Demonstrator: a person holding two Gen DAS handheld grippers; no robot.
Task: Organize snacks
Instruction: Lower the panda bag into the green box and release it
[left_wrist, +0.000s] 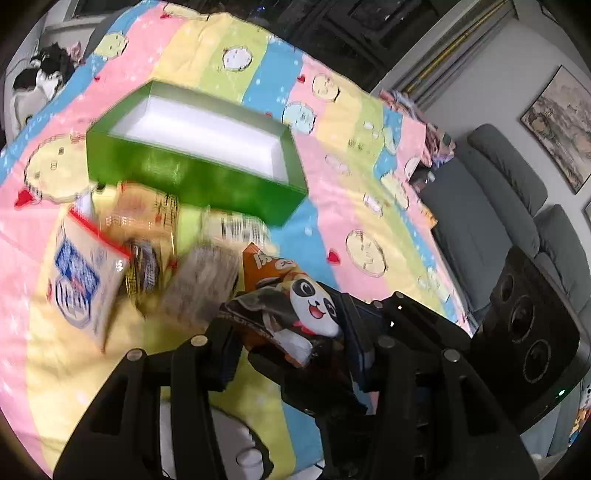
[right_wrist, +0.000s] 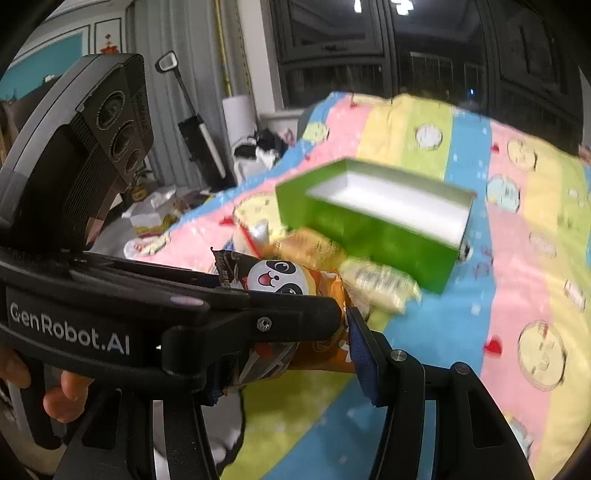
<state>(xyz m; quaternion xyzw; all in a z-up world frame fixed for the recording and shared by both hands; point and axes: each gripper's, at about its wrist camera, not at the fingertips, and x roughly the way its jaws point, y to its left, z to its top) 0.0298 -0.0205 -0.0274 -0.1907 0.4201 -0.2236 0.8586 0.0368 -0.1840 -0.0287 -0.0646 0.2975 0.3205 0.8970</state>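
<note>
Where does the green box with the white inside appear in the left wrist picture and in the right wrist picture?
Left wrist view: the green box lies upper left of centre, beyond the snack packets.
Right wrist view: the green box lies right of centre, above the panda packet.
Shared landmark: the striped pastel blanket under the box.

Your left gripper (right_wrist: 343, 321) is matte black plastic with "GenRobot.AI" in white on its side, 1 small screw near the finger pivot and a camera block with 3 round lenses on top. Your right gripper (right_wrist: 291, 354) has black cut-out finger arms, silver pins and blue pads (right_wrist: 364, 354).
</note>
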